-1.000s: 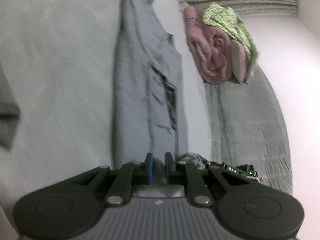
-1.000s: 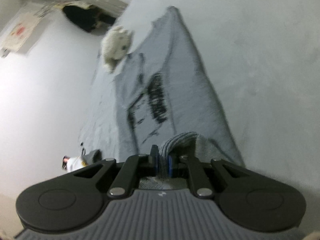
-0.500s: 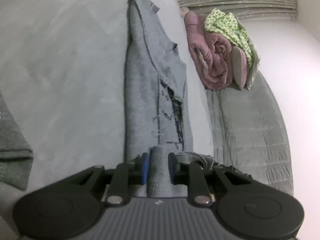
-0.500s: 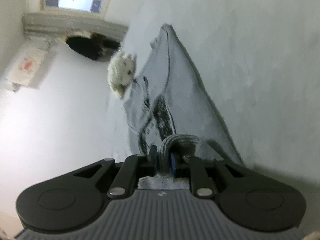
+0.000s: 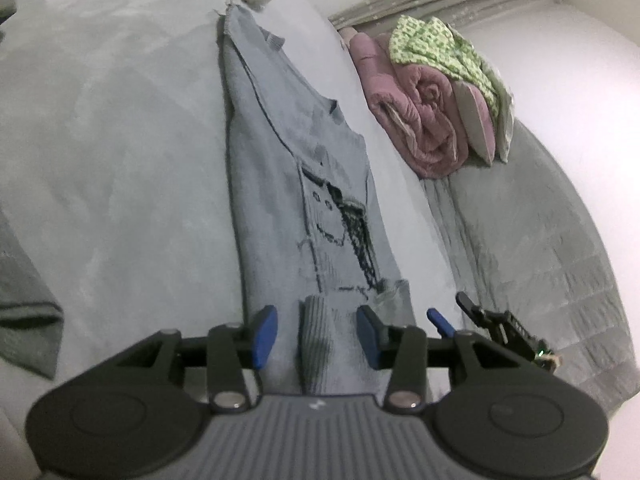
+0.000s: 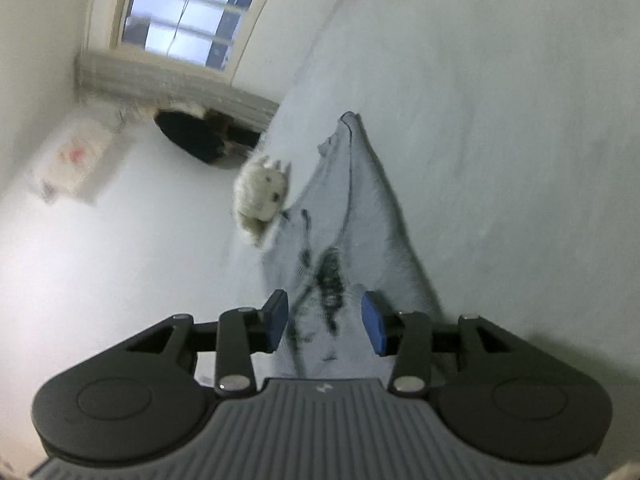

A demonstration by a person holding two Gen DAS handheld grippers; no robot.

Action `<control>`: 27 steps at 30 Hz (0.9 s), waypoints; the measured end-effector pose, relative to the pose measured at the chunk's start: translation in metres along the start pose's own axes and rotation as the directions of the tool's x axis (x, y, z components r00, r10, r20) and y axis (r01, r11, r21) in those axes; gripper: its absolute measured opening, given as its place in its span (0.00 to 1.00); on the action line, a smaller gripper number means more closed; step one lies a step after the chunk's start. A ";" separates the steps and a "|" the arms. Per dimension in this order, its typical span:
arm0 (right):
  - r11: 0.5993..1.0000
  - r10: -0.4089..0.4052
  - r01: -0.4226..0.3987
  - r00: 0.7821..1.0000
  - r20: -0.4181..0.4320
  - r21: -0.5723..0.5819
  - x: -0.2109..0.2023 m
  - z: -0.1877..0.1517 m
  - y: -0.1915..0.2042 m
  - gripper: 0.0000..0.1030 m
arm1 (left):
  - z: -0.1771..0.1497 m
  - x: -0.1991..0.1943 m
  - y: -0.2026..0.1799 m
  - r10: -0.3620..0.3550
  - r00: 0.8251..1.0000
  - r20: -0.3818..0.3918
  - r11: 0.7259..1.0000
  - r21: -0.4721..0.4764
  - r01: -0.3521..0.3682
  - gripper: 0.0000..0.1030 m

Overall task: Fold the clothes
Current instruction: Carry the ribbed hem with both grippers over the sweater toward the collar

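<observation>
A grey sweater [image 5: 280,184] with a black print lies folded into a long strip on the pale bed cover [image 5: 100,140]. My left gripper [image 5: 316,328] hovers over its near end, jaws opening. A ribbed edge [image 5: 314,360] stands between the blue pads, and neither pad touches it. In the right wrist view the same sweater [image 6: 360,216] runs away from my right gripper [image 6: 325,320]. Its jaws are opening too, with the printed cloth lying flat below the gap and nothing pinched. A blue fingertip [image 5: 439,322] of the other gripper shows to the right of my left one.
A rolled pink blanket [image 5: 420,120] with a green patterned cloth [image 5: 440,48] on it sits at the back right, on a quilted grey spread [image 5: 540,240]. A white plush toy [image 6: 262,196] lies by the sweater's far end. A darker grey garment [image 5: 24,312] lies at the left edge.
Both pairs of jaws have spread apart and let go of the ribbed folds they pinched. The fold has dropped out of the right jaws. The right view has tipped up toward the window.
</observation>
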State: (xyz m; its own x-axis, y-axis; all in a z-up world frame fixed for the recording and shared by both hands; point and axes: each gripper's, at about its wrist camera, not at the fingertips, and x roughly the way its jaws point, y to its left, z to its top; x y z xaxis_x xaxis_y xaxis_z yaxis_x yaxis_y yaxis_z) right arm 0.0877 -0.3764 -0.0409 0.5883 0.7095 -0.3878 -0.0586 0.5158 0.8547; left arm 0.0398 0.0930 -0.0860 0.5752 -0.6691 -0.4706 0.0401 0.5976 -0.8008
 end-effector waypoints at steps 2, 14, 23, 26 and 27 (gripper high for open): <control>0.996 -0.054 0.052 0.998 -0.024 -0.074 0.012 -0.005 0.007 0.45 | -0.003 0.001 -0.003 0.016 1.000 -0.007 1.000 0.027 -0.015 0.42; 0.906 -0.206 0.194 0.979 0.009 -0.376 0.044 -0.034 0.021 0.36 | -0.023 0.014 -0.033 0.133 0.991 -0.006 0.953 0.274 -0.126 0.18; 0.870 -0.217 0.227 0.973 0.074 -0.437 0.040 -0.036 0.029 0.37 | -0.020 0.015 -0.026 0.116 0.993 0.009 0.969 0.217 -0.115 0.10; 0.864 -0.224 0.230 0.972 0.066 -0.447 0.046 -0.037 0.029 0.37 | -0.020 0.018 -0.024 0.116 0.993 0.009 0.971 0.208 -0.115 0.10; 0.850 -0.239 0.243 0.969 0.068 -0.468 0.049 -0.039 0.029 0.37 | -0.020 0.018 -0.024 0.114 0.993 0.009 0.973 0.203 -0.113 0.10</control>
State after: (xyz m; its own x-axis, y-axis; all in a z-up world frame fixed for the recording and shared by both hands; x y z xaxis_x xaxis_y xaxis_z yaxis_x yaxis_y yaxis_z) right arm 0.0828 -0.3080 -0.0484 0.6384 0.5313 -0.5568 -0.2847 0.8352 0.4706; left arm 0.0332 0.0576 -0.0830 0.5836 -0.5927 -0.5550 0.1401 0.7468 -0.6501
